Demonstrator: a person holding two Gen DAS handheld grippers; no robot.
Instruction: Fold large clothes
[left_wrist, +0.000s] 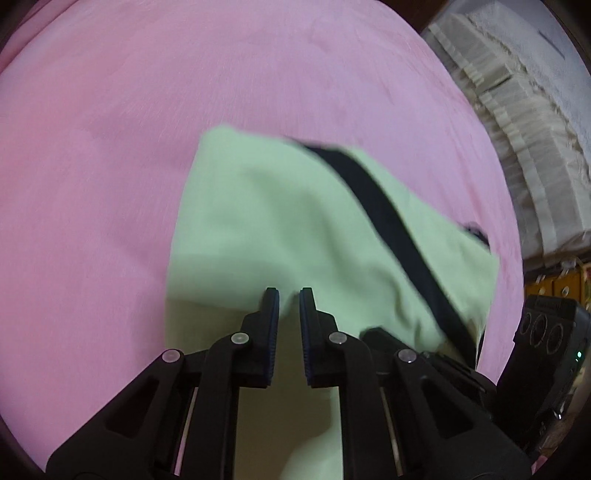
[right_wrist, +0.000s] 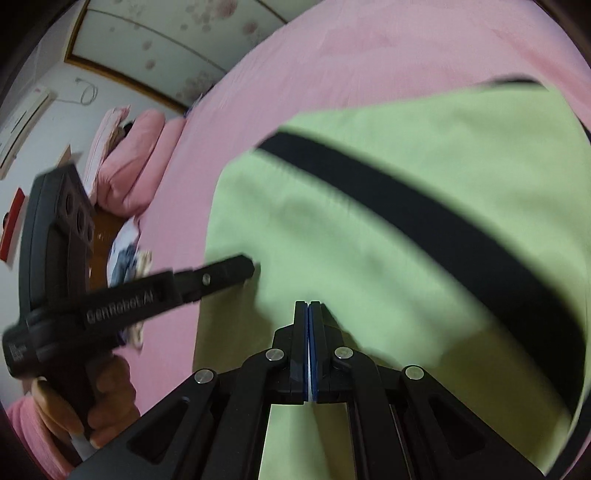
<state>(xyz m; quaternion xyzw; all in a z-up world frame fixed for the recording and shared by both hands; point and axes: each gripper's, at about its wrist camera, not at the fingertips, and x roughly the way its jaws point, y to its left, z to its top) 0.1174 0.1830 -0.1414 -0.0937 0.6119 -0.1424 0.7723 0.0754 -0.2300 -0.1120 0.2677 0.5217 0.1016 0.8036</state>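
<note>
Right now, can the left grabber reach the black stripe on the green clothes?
Probably yes. The left gripper is open and already over the green garment, and the black stripe runs just beside it with nothing lying between them. The right gripper sits pinched shut nearby but not across the path.

A home bedroom.
Pink bedsheet (right_wrist: 369, 55) covers the bed; pink pillows (right_wrist: 133, 162) lie at its head, air conditioner (right_wrist: 22, 122) on the wall beyond.
</note>
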